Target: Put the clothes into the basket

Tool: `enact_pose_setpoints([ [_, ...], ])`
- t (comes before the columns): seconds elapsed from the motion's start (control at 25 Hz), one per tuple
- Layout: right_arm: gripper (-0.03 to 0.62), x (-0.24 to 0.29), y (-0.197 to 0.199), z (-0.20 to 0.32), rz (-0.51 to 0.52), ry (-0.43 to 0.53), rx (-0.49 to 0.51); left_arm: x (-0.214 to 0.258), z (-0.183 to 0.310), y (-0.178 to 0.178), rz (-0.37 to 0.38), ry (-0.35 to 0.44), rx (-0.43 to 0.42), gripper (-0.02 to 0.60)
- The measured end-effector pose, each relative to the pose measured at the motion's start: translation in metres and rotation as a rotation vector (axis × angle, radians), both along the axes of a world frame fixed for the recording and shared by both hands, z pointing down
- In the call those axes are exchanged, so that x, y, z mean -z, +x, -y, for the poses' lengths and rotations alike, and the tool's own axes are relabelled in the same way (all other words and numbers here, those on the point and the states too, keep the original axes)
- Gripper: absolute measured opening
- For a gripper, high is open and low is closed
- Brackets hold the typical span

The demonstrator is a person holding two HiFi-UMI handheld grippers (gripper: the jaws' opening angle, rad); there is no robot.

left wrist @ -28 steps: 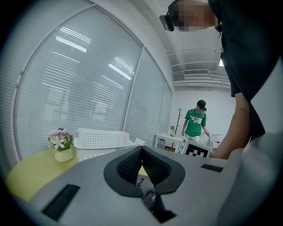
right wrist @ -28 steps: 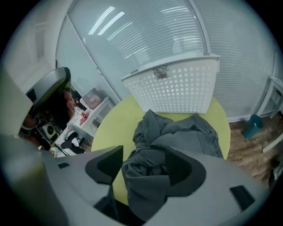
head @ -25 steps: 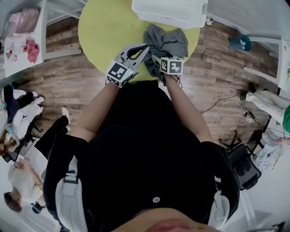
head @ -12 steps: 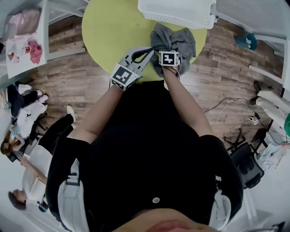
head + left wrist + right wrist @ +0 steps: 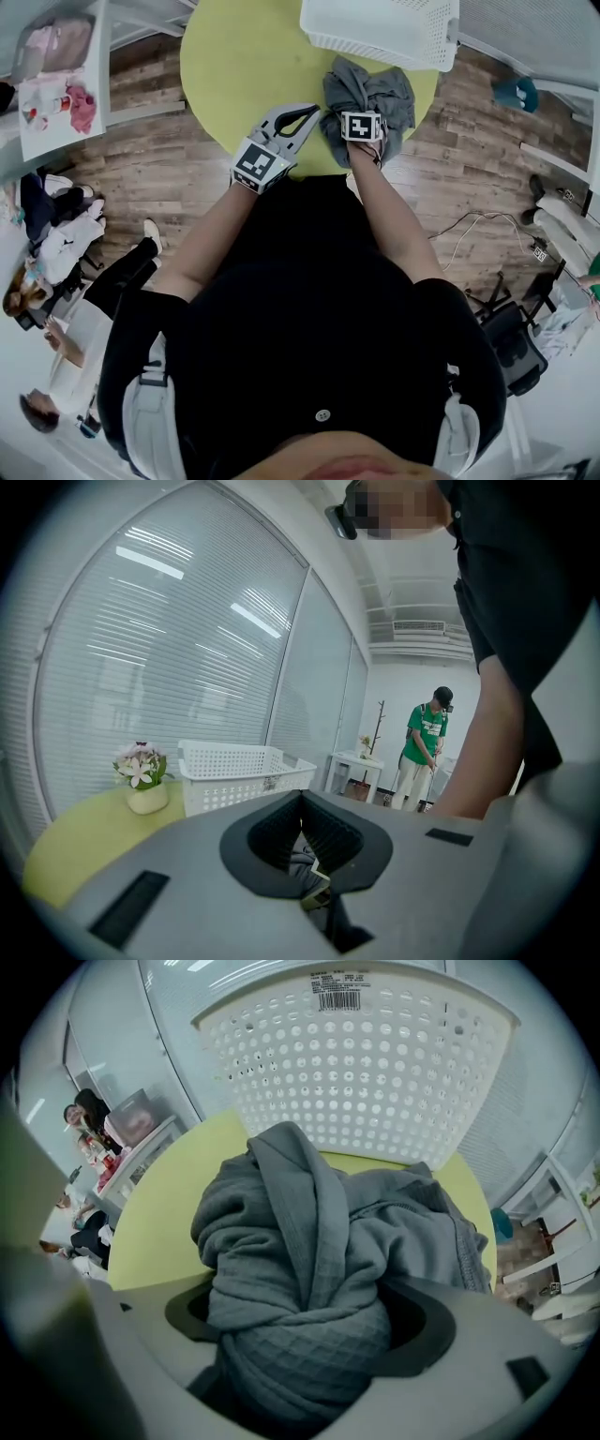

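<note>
Clothes: the grey clothes lie bunched on the yellow-green surface, near its right-hand rim.
Basket: the white perforated basket sits at the far side, its near wall just behind the clothes.
Open room: bare surface spreads to the left of the clothes; a flower pot stands left of the basket.
Right: the right hand-held gripper points steeply down onto the clothes. Its jaws have just been opening and stand wide, with a knotted fold between them, unclamped.
Left: the left hand-held gripper lies nearly level just left of the clothes, its jaws together at the tips and holding nothing.
Arms: both forearms reach forward over the near rim.
</note>
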State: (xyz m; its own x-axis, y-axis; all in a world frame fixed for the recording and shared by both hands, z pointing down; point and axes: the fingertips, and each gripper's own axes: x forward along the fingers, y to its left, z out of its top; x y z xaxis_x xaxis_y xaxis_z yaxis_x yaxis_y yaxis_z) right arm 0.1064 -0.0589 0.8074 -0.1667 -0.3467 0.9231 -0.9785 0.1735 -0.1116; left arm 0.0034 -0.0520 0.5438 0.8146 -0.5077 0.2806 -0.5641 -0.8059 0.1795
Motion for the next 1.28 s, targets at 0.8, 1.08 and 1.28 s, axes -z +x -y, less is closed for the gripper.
enact_pose_setpoints([
  [0.8,0.351,0.059,0.011,-0.022,0.119,0.016,0.103,0.021,0.01,0.008,-0.021,0.034,-0.041,0.009],
  [1.08,0.351,0.093,0.001,-0.03,0.127,0.029,0.249,0.029,0.016,0.007,-0.025,0.056,-0.034,0.009],
  [1.28,0.351,0.123,-0.004,-0.032,0.072,0.048,0.421,0.041,0.023,0.007,-0.026,0.076,-0.017,0.009],
])
